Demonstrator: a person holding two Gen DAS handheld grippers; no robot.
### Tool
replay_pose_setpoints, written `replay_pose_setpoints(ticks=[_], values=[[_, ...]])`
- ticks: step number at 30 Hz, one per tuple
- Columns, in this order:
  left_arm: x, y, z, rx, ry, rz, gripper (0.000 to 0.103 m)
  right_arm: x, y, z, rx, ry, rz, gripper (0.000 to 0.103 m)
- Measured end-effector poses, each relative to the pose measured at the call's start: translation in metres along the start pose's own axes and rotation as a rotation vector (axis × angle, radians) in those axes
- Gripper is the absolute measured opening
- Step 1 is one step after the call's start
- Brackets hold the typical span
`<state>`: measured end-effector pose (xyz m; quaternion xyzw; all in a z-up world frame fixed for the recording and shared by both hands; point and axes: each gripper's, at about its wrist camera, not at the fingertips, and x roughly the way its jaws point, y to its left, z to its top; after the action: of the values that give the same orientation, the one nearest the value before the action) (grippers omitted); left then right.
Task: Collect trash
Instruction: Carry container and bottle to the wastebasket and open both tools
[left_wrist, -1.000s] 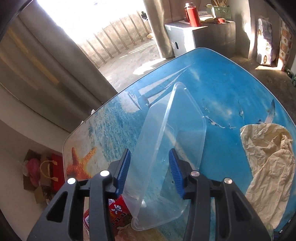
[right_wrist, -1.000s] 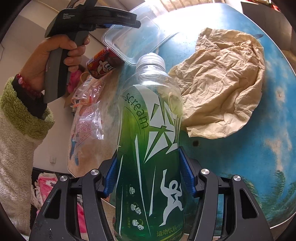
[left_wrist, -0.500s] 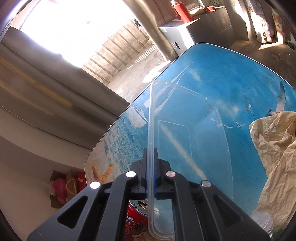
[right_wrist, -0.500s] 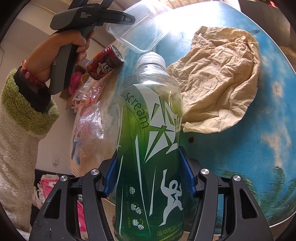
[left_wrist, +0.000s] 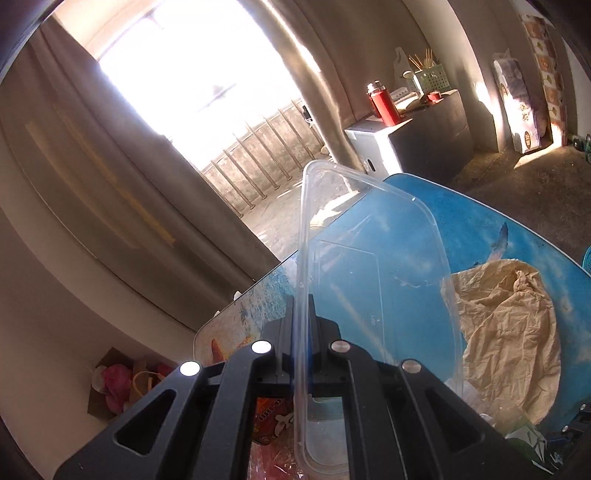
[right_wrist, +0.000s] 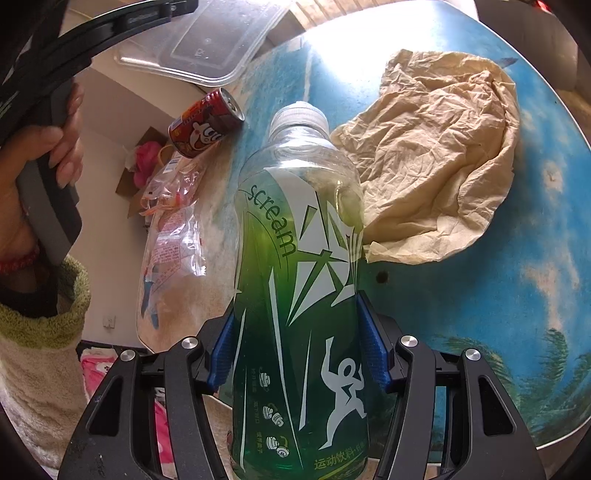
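A: In the left wrist view, what do the left tongs (left_wrist: 303, 328) do?

B: They are closed on the rim of a clear plastic container (left_wrist: 373, 295). The rim is pinched between the two pads, and the container stands on its edge, lifted above the tabletop (left_wrist: 480, 229). Through its clear wall I see the blue sea print of the tabletop.

A: What lies on the tabletop there?

B: A crumpled beige paper (left_wrist: 517, 325) lies to the right of the container. Below the tongs a part of a red can (left_wrist: 269, 417) shows, partly hidden by the black frame. Far behind, a red thermos (left_wrist: 384, 105) stands on a cabinet.

A: And the right wrist view?

B: The right tongs (right_wrist: 299, 354) grip a green drink bottle (right_wrist: 299, 295). The blue pads press on both sides of its lower body, and its white cap points away from the camera. The crumpled beige paper (right_wrist: 436, 162) is just beside the bottle, on its right. The red can (right_wrist: 207, 123) lies on its side near the left edge of the tabletop (right_wrist: 517, 295), and a clear plastic bag (right_wrist: 173, 236) lies below it, hanging partly over the edge.

A: Is the other hand visible?

B: Yes. At the upper left the left hand (right_wrist: 40, 162) holds the grey handle of its tool, and the clear plastic container (right_wrist: 207, 40) hangs in the air above the can, apart from it. The sleeve is fluffy, with a green cuff.
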<state>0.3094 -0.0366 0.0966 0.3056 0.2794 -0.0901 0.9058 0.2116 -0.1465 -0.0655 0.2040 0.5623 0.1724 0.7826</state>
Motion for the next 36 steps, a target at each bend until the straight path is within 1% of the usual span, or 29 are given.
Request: replay_pose_setpoints(ticks=[4, 6, 9, 15, 17, 21, 24, 26, 31, 36], values=[[-0.038, 0.033, -0.029, -0.249, -0.01, -0.137, 0.003, 0.001, 0.0, 0.0, 0.025, 0.011, 0.005, 0.055], [-0.055, 0.042, -0.047, -0.345, -0.015, -0.179, 0.003, 0.001, -0.001, 0.001, 0.044, 0.016, 0.014, 0.055], [-0.076, 0.05, -0.073, -0.43, -0.019, -0.213, 0.003, -0.002, 0.001, 0.001, 0.052, 0.009, 0.015, 0.055], [-0.1, 0.058, -0.116, -0.562, -0.014, -0.236, 0.003, -0.011, 0.005, -0.004, 0.063, -0.008, 0.018, 0.054], [-0.104, 0.064, -0.126, -0.594, -0.01, -0.232, 0.003, -0.014, 0.005, -0.006, 0.07, -0.01, 0.022, 0.054], [-0.114, 0.071, -0.14, -0.653, -0.006, -0.246, 0.003, -0.022, 0.007, -0.011, 0.09, -0.02, 0.065, 0.054], [-0.125, 0.077, -0.147, -0.677, -0.018, -0.243, 0.003, -0.037, 0.011, -0.017, 0.084, -0.05, 0.091, 0.054], [-0.131, 0.078, -0.151, -0.695, -0.025, -0.255, 0.003, -0.048, 0.012, -0.022, 0.079, -0.076, 0.099, 0.054], [-0.142, 0.067, -0.15, -0.683, -0.035, -0.286, 0.003, -0.078, 0.001, -0.035, 0.105, -0.13, 0.148, 0.055], [-0.148, 0.048, -0.141, -0.663, -0.031, -0.344, 0.003, -0.106, -0.028, -0.05, 0.167, -0.182, 0.203, 0.055]])
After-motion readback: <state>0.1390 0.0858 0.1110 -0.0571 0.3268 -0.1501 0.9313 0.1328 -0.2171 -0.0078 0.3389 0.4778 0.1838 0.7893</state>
